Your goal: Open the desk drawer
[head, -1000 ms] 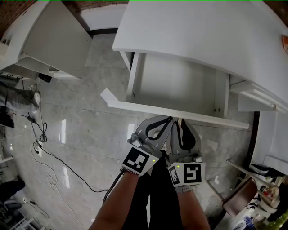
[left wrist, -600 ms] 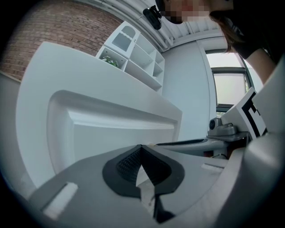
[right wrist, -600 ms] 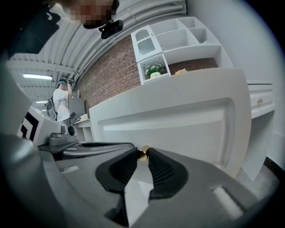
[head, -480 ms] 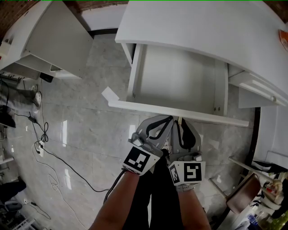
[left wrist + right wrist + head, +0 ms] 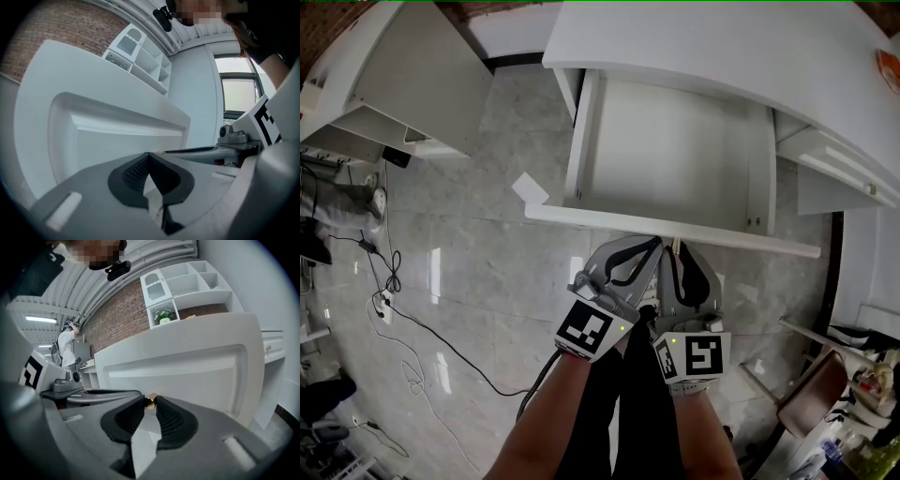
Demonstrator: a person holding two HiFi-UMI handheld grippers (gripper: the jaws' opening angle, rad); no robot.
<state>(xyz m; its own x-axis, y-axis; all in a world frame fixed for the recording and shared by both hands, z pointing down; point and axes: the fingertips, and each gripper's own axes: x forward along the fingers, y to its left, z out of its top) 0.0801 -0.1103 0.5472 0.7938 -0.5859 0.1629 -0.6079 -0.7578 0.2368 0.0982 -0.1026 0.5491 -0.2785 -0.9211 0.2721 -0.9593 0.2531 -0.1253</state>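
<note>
The white desk drawer (image 5: 666,150) stands pulled out from under the desk top (image 5: 722,47), and its inside is bare. Its front panel (image 5: 675,230) faces me, also filling the right gripper view (image 5: 187,371). My right gripper (image 5: 678,253) is shut on the small brass knob (image 5: 150,402) at the middle of that panel, pads on either side. My left gripper (image 5: 647,251) sits close beside it on the left, just short of the panel (image 5: 122,136). In the left gripper view its jaws (image 5: 149,155) meet at the tips with nothing between them.
A second white desk (image 5: 403,84) stands at the far left over the marble floor. Black cables (image 5: 394,309) trail across the floor at the left. A chair and clutter (image 5: 853,394) crowd the lower right. A shelf unit (image 5: 187,282) and a distant person (image 5: 65,345) show behind.
The drawer has slid further out from under the desk top, showing more of its inside. Both grippers came back with its front panel, the right one still on the knob.
</note>
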